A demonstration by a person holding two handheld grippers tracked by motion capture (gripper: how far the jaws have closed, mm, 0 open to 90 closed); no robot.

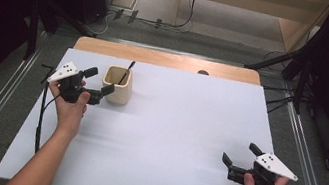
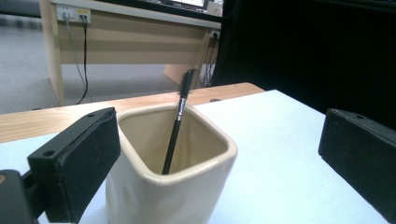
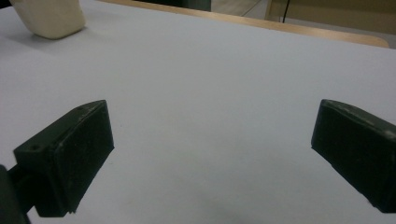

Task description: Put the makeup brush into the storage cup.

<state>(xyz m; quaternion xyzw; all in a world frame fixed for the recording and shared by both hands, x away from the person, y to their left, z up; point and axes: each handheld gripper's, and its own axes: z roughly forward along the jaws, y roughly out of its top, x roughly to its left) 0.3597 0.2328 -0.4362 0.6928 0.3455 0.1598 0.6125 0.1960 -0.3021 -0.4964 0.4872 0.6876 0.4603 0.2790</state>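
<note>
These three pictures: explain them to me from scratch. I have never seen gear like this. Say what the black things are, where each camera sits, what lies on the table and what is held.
No robot here: a person holds a hand-operated clamp in each hand. The high view looks down on the white table. The left gripper and the right gripper each have two black jaws. The other two pictures come from cameras riding on those grippers, looking out between the jaws. On the table stands a cream cup with a black pen leaning inside. The left gripper's jaws stand open with the cup between them, one jaw close against its side. The right gripper is open over bare table. Neither holds anything.
</note>
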